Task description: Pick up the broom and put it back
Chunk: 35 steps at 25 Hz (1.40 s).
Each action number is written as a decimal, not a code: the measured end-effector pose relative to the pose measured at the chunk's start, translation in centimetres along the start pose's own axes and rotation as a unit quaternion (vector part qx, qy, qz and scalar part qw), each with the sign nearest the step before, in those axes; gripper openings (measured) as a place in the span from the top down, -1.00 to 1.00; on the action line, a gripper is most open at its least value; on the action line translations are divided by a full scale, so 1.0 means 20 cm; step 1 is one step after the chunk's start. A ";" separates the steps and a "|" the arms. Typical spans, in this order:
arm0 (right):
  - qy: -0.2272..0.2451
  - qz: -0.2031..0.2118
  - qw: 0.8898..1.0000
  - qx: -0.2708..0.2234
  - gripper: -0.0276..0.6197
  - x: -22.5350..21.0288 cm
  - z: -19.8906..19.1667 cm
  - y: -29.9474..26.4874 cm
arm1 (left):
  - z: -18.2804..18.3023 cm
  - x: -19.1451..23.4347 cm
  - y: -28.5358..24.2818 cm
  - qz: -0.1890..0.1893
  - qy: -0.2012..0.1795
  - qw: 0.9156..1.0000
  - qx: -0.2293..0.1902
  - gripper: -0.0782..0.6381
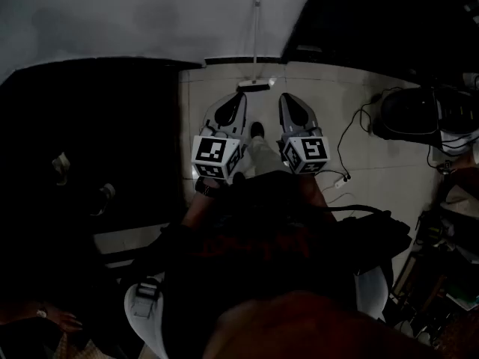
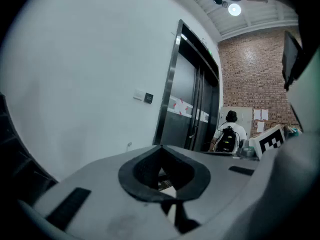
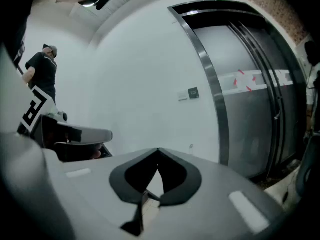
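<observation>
The left gripper and right gripper are closed, empty; the broom (probably light, stiff) seems best taken mid-handle.

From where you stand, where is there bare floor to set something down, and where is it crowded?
Bare tiles lie between the right gripper and the black cable, up to the wall. Straight ahead the broom takes up the floor. The far right is crowded around a dark bag. The left is too dark to judge.
</observation>
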State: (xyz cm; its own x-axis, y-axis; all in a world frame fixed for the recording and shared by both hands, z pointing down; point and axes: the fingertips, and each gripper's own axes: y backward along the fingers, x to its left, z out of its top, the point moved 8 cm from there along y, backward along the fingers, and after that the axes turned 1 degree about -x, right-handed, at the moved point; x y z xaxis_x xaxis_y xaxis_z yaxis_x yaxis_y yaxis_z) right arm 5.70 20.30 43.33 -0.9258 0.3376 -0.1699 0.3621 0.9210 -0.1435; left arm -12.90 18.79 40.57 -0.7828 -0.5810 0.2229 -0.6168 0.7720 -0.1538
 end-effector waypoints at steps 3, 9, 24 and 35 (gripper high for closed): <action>-0.004 0.003 1.000 0.004 0.91 -0.17 0.02 -0.21 | 0.02 0.09 -0.23 0.004 -0.015 1.000 0.005 0.77; -0.037 0.024 0.999 0.018 0.77 -0.54 0.12 -0.71 | 0.18 0.25 -0.74 0.029 -0.018 0.999 0.007 0.77; -0.019 -0.017 0.984 0.177 0.47 -1.22 -0.49 -1.99 | 0.13 0.74 -1.10 0.113 0.011 0.992 0.055 0.76; -0.022 -0.039 0.948 0.316 0.34 -1.56 -1.23 -2.79 | -0.16 0.91 -0.99 0.179 0.078 0.974 0.114 0.54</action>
State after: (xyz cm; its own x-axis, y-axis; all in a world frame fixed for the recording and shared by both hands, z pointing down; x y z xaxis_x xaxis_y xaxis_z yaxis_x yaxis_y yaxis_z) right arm 11.78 -36.88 80.67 -0.9519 0.2525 -0.1733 0.2985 0.6382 -0.7097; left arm -14.66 -6.28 50.71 -0.9402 -0.2249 0.2558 -0.3223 0.8300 -0.4552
